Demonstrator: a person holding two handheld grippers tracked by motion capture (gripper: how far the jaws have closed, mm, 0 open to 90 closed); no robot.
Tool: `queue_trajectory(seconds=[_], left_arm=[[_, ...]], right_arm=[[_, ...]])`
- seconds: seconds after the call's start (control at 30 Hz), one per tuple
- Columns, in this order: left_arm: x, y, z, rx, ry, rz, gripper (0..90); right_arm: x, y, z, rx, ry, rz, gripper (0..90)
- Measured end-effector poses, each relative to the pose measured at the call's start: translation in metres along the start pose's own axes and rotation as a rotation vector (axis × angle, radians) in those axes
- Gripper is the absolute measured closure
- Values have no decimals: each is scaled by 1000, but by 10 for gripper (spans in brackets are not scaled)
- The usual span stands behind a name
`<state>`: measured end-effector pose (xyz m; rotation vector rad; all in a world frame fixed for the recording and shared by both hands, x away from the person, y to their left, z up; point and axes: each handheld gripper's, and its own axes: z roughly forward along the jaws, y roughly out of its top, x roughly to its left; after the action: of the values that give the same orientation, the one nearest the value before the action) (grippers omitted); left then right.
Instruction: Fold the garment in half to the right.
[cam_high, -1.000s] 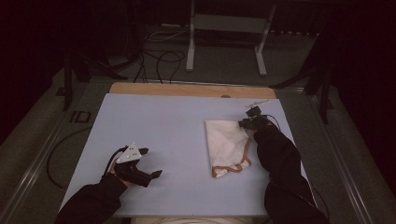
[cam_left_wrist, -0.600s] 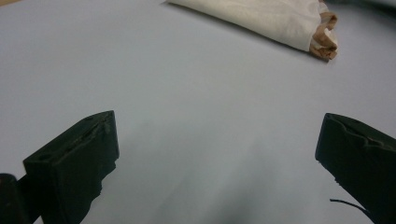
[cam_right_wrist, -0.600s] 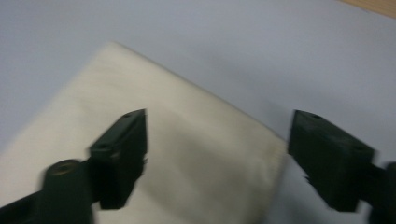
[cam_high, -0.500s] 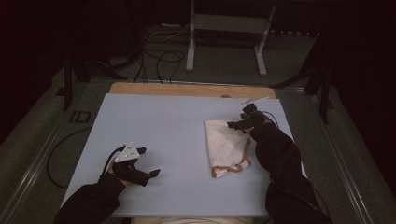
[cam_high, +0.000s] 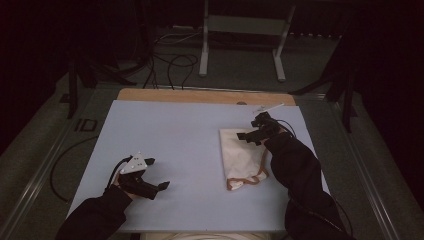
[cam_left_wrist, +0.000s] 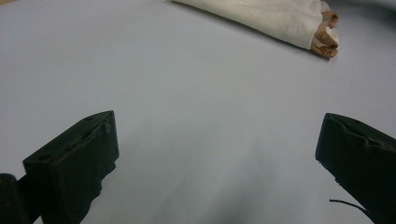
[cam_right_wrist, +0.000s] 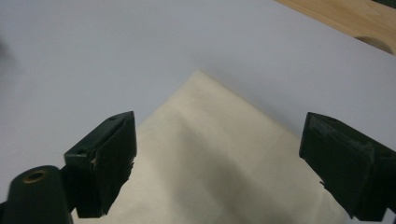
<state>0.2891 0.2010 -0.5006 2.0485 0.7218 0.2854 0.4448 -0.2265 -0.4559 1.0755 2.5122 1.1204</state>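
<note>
**Release done at the far corner of the cloth bag — next grasp to pick**

Cream cloth bag (cam_high: 242, 156) lies flat on the right half of the tabletop (cam_high: 170, 135), brown handles (cam_high: 248, 181) bunched at its near end. Right gripper (cam_high: 249, 135) hangs over the bag's far edge; its jaws have just been opening and now stand wide, nothing between them, and the right gripper view has the bag's corner (cam_right_wrist: 201, 77) below the fingers (cam_right_wrist: 103, 161) with no contact. Left gripper (cam_high: 157, 175) sits low over bare tabletop, well apart from the bag, jaws wide, nothing held.

To do the step well, judged from this: lift the right gripper clear before moving sideways so the fingers don't drag the fabric. For a re-grip, come down at an edge or the handles, not the flat middle. Pinch one layer cleanly. Left gripper could pin the near end.
</note>
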Motion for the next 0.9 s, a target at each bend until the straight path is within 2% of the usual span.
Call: queue_trajectory(seconds=[0.07,0.33,0.47,0.9], left_arm=[[0,0,-1,3,0,1,2],[2,-1,-4,8,-2,3,2],[2,-1,-6,9,-5,2,2],[4,-3,-10,3,8,2,2]], right_arm=[[4,0,-2,-5,8,-18,96],[20,-6,-18,-56,33,-40,96],[28,-12,-26,-59,44,-65,96],[47,-51,-46,-111,73,-74,97]])
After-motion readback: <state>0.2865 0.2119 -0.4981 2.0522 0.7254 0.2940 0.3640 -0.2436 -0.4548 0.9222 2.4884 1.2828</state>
